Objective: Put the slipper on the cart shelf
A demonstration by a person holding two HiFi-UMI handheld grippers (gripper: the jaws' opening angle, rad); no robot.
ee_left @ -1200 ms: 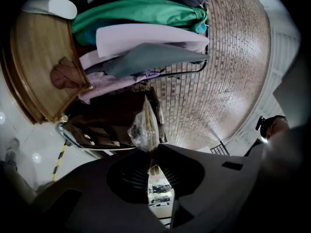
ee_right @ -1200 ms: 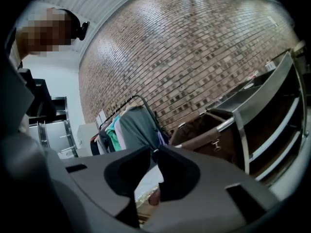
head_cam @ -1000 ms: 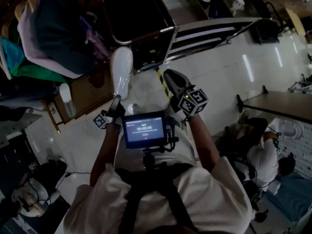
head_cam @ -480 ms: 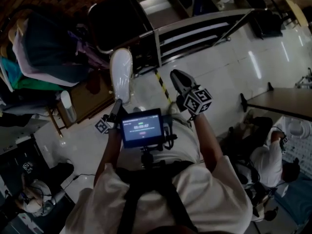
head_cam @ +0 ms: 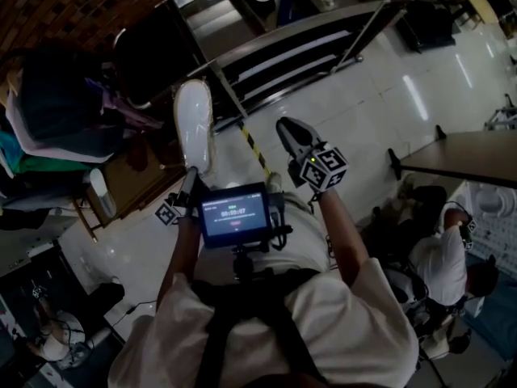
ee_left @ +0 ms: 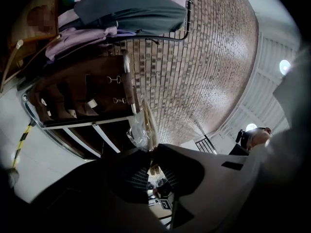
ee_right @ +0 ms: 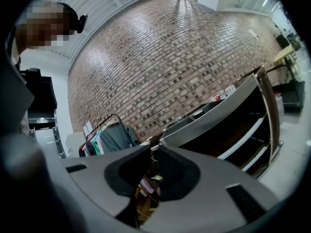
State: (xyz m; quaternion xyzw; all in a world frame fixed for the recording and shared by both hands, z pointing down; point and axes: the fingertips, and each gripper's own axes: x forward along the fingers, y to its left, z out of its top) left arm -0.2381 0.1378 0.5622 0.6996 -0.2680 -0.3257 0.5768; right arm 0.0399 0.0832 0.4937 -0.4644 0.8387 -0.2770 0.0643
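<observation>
Currently: the slipper (head_cam: pixel 195 124) is carried in the air by the left gripper (head_cam: pixel 191 176), with its near end pinched and its far end aimed toward the cart (head_cam: pixel 295 48). It is not yet on any shelf.
Left jaws: closed onto the slipper's near end. In the left gripper view a thin pale edge in clear wrap rises from between them.
Right jaws: brought together with nothing between. The right gripper (head_cam: pixel 287 128) is held in the air beside the slipper, apart from it.
Cart: ahead of both grippers and untouched. Slatted metal shelves are seen, with small vessels on the top level.
Step judged: approach before placing.
Done well: the slipper should be levelled first, then led far end first into a free shelf opening and laid flat. The jaws should be parted only once its weight is borne by the shelf.
Risk: the slipper is gripped at one end only, so sag or swing of the long free end is likely. Slow travel is advised, and the shelf lip should be cleared.
Head view only: the slipper's full length and both grippers against the cart.
Left gripper view only: the pinch seen edge-on, plus a brown rack (ee_left: pixel 80 103) under hung clothes (ee_left: pixel 126 6).
Right gripper view only: the cart's shelf openings seen side-on, with a brick wall (ee_right: pixel 160 57) behind.
</observation>
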